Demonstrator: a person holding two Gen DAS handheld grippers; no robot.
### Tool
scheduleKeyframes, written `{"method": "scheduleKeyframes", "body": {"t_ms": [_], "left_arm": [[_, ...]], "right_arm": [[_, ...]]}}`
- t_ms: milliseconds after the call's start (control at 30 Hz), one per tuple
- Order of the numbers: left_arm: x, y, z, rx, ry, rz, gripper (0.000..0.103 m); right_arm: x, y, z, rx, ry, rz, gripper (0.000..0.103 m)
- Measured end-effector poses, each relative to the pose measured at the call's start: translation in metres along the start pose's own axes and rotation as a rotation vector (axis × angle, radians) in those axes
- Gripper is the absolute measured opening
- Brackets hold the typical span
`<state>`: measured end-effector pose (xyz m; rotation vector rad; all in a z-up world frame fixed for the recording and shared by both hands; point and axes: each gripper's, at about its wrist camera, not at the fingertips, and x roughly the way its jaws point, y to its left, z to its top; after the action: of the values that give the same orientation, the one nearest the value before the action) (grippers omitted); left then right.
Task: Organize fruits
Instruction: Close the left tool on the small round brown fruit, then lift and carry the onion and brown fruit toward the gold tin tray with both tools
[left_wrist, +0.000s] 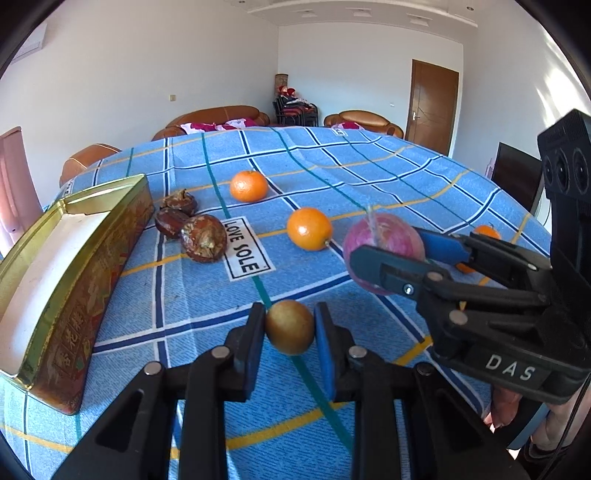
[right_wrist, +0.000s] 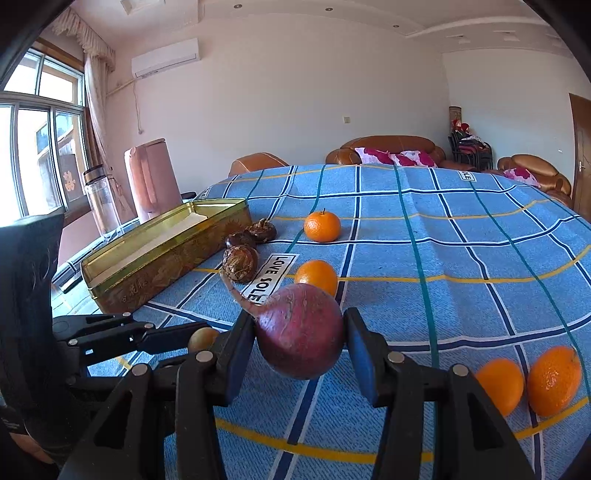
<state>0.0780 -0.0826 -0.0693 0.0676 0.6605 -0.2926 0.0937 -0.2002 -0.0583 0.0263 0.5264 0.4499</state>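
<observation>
Grippers both pinch produce near the gold tin (left_wrist: 74, 266): left gripper (left_wrist: 290, 328) clamps a small yellow-brown fruit (left_wrist: 290, 326), right gripper (right_wrist: 301, 339) a purple radish (right_wrist: 301, 332).

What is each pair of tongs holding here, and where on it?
Left tongs: the small yellow-brown fruit, pinched across its middle. Right tongs: the purple root vegetable, gripped at its widest sides, tail pointing up.

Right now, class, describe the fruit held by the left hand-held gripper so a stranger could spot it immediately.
Start at the gold tin on the blue checked cloth, then come to the near edge. There the left hand-held gripper pinches a small yellow-brown fruit, smoother than the dark bulbs and duller than the oranges.
</observation>
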Motion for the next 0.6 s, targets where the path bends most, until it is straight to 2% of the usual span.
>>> {"method": "scheduleKeyframes", "body": {"t_ms": [267,600], "left_arm": [[-0.007,0.011,0.002,-0.020,-0.056,0.043,0.028],[-0.011,0.015,0.001,-0.023,-0.096,0.052,0.028]], "right_arm": [[-0.004,0.006,-0.002,-0.045,-0.032,0.000,0.051],[-0.009,0.011,-0.004,-0.079,-0.069,0.000,0.051]]}}
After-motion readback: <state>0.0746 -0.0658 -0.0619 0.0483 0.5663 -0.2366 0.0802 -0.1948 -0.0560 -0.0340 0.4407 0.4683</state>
